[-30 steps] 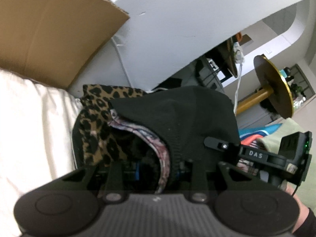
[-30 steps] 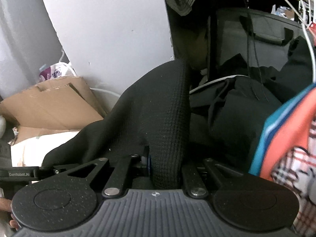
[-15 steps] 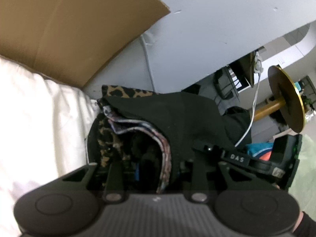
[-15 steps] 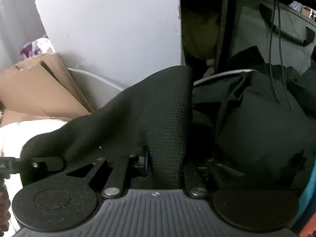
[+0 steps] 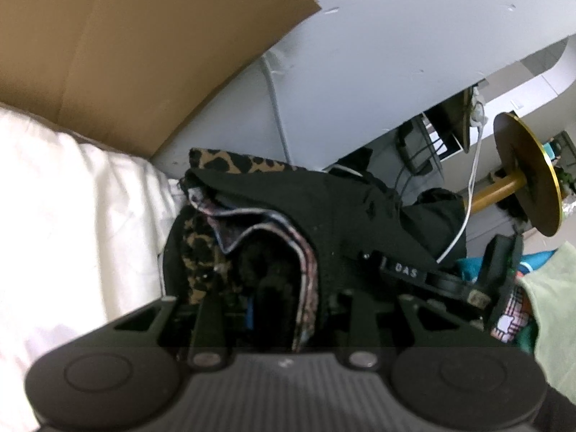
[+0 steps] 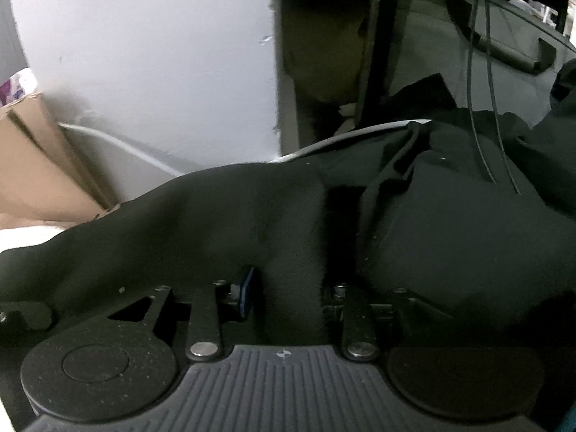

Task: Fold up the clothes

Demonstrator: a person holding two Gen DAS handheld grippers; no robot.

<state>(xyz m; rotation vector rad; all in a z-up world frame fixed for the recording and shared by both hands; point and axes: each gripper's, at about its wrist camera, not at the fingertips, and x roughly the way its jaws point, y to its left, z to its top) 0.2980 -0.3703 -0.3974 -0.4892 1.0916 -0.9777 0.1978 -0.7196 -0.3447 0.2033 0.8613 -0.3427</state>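
While my right claw [image 6: 288, 288] spreads off the black knit garment [image 6: 223, 216] lying between its jaws | left claw [image 5: 280, 298] pinches the layered hem [image 5: 302, 262] to steady it | garment draped on the clothes pile by the white bedding [image 5: 72, 216].

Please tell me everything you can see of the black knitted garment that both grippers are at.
The black knitted garment looks like thick, ribbed, matte fabric. It is draped over a pile with leopard-print cloth and a striped edge beneath. A fold stands between the pads of the right gripper, whose jaws are opening. The left gripper is shut on its bunched edge. It lies beside a white sheet.
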